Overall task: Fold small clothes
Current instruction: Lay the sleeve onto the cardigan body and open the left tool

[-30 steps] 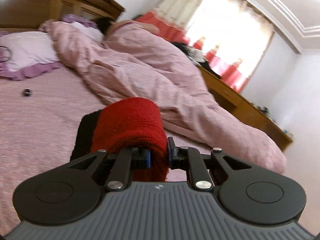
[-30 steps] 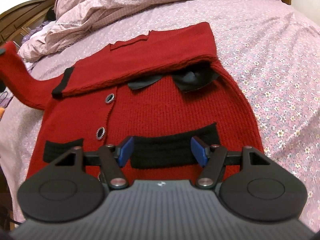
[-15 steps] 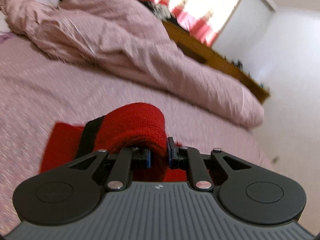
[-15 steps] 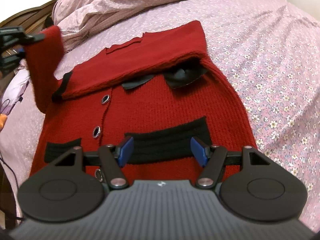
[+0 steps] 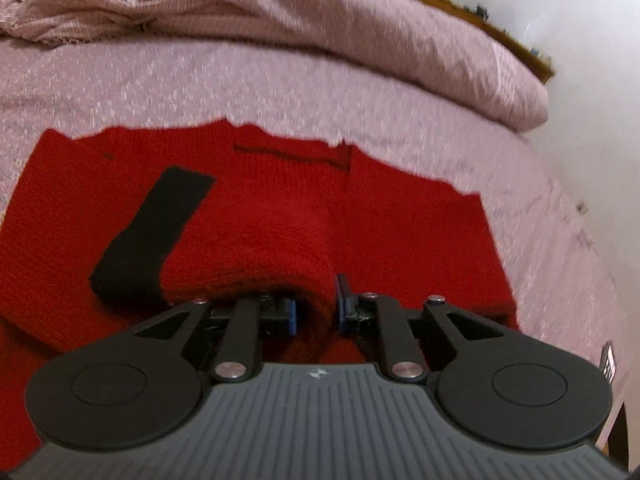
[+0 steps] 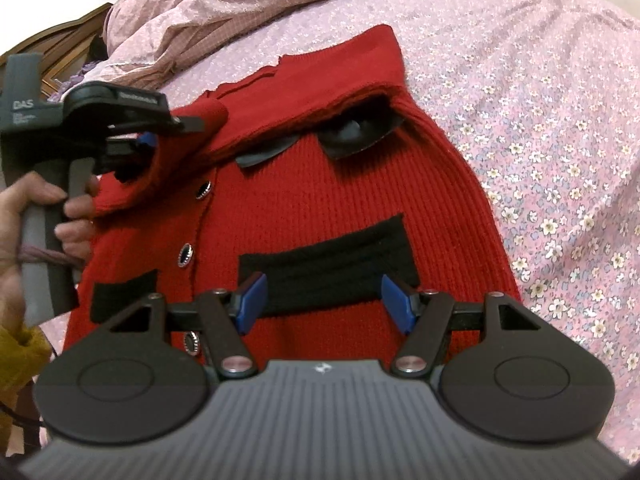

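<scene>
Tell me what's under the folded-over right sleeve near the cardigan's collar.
Under the folded right sleeve of the red cardigan, dark collar flaps peek out at its lower edge. The rest of the collar and the chest beneath are covered.

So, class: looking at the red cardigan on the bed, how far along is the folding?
Done: one sleeve already lies folded across the chest of the red cardigan.
In hand: the left hand-held gripper is shut on the other sleeve, holding it over the body.
Left: laying that sleeve down, then folding the body, which lies at full length. The right hand-held gripper hangs open above the hem.
</scene>
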{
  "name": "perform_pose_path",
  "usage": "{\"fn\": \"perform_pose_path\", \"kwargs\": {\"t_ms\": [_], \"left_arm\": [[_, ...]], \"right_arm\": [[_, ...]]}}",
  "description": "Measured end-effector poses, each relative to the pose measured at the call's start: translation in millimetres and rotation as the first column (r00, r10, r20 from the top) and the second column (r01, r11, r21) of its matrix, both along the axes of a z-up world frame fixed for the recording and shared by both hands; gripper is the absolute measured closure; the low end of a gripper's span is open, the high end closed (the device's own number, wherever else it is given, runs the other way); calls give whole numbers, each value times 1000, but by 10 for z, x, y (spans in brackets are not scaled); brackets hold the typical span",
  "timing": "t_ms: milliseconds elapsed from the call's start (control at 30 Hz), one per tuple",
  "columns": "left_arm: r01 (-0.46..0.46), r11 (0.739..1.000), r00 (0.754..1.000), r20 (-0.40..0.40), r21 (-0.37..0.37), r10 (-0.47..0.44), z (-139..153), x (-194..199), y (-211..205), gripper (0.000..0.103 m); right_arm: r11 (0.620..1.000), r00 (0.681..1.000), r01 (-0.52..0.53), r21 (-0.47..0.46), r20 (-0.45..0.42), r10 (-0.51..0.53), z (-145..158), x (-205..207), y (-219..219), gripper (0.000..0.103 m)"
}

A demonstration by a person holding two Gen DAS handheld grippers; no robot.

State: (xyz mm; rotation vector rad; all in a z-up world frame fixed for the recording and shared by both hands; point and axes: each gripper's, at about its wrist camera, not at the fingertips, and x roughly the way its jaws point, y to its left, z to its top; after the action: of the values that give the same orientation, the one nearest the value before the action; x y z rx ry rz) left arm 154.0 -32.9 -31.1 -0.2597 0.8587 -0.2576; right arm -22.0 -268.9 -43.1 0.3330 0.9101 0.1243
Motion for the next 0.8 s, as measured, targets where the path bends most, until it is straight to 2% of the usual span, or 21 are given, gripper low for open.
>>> {"fn": "perform_pose_path", "kwargs": {"t_ms": [33, 100, 167, 267, 433, 567, 800], "left_arm": [[6, 1000, 1000, -4, 10, -6, 10, -11, -13, 83], [22, 999, 1000, -8, 37, -21, 43, -58, 3, 75], [37, 998, 999, -19, 60, -36, 83, -126, 37, 52], [33, 994, 999, -15, 105, -32, 152, -281, 148, 32], [-8, 983, 1000, -1, 184, 8, 268, -498, 404, 27], [-89, 969, 996, 8, 231, 90, 279, -613, 700, 24], [-196, 941, 980, 15, 275, 200, 192, -610, 1059, 23]], "right_arm": [[1000, 1000, -1, 0, -1, 1, -4, 1, 0, 38], [1000, 1000, -2, 3, -3, 2, -8, 1, -2, 38], [1000, 1000, -3, 2, -2, 3, -1, 3, -5, 38], [1000, 1000, -5, -6, 2, 5, 29, 16, 7, 38], [999, 999, -37, -19, 35, 38, 162, 57, 81, 38], [996, 993, -86, -36, 73, 88, 312, 207, 214, 38], [982, 977, -189, 24, 102, 185, 501, 801, 616, 37]]}}
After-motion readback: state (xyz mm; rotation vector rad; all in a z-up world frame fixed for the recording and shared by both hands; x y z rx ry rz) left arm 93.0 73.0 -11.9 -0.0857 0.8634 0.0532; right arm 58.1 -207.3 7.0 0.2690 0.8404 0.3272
